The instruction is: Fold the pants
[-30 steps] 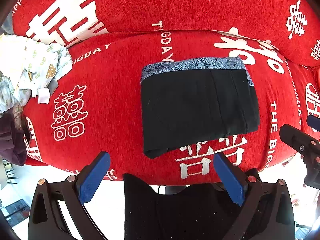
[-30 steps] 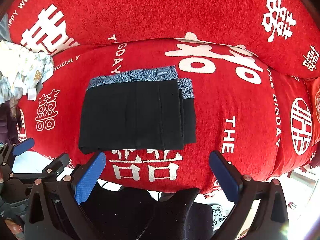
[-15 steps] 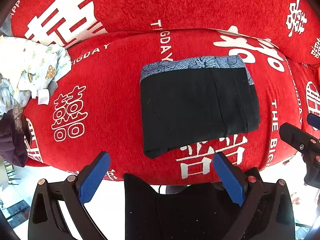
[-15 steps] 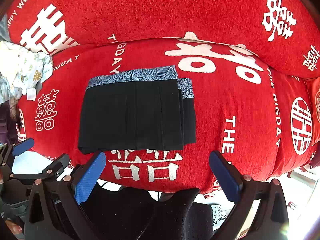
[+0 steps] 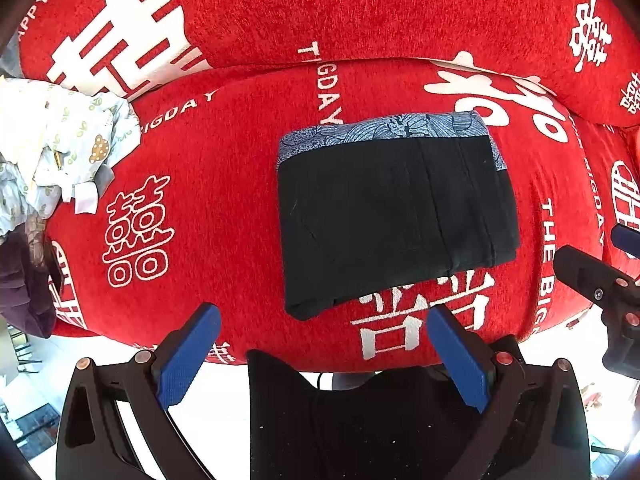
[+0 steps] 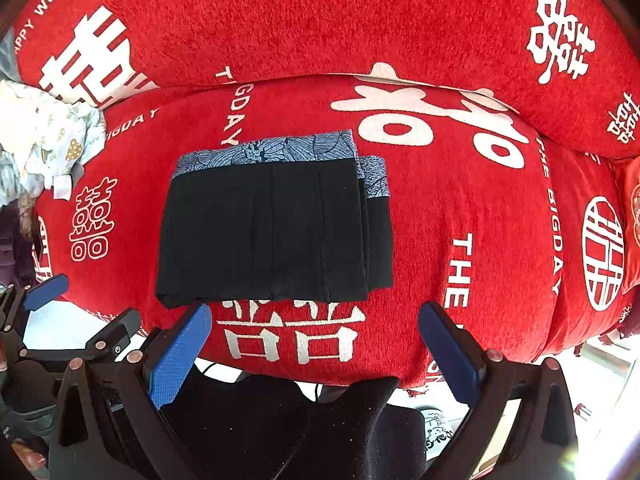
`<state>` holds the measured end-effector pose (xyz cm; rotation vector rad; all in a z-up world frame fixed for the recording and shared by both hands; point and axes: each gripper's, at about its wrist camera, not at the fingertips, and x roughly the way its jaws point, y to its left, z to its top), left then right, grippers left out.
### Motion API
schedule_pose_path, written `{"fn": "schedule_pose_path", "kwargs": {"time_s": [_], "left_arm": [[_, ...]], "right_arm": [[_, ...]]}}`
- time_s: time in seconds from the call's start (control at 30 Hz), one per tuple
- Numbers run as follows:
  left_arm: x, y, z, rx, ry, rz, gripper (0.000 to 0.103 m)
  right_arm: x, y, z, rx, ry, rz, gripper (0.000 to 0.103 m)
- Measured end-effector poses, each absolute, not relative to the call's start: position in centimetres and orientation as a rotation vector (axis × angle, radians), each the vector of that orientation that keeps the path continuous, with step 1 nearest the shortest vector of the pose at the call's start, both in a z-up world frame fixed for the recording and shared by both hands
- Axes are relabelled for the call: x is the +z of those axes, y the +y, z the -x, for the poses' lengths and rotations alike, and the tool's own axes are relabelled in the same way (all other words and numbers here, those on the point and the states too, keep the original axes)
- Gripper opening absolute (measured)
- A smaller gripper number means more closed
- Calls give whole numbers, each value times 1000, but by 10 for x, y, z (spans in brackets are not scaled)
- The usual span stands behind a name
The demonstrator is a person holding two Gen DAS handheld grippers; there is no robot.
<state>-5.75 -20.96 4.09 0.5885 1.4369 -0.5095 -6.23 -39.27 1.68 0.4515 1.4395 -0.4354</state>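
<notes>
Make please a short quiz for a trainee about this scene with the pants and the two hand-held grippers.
1. True or false: the left hand-held gripper is shut on the black pants.
2. Multiple choice: the patterned blue-grey waistband lies along which edge of the folded pants? A) the edge nearest the cameras B) the far edge C) it is hidden
3. Fill in: the pile of pale printed clothes lies to the ____ of the pants on the red cover.

Key: 1 false, both the left and the right hand-held gripper are open and empty; 2 B; 3 left.

red printed sofa cover (image 5: 240, 184); crumpled pale patterned clothes (image 5: 60, 140) heaped at left.
</notes>
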Motion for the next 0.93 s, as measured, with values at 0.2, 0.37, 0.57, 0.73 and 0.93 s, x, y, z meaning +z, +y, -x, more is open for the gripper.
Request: {"fn": "schedule_pose_path", "kwargs": {"time_s": [0.2,0.37,0.57,0.73,0.93], "left_arm": [[41,-210,56,-514,1432,-595,103],[42,-211,55,-517,1426,-600,103],[41,-211,55,-522,1425,-601,103],[42,-211,54,-532,1428,-585,103],[46,-212,57,-562,1415,-564,103]], "right_arm": [[13,-393,59,-424,1447,-444,103],[14,-394,56,-415,1451,-434,103],[13,-394,54,-411,1456,-433,103],[13,-395,54,-411,1458,-430,103],[12,-398,54,-411,1460,-429,103]]}}
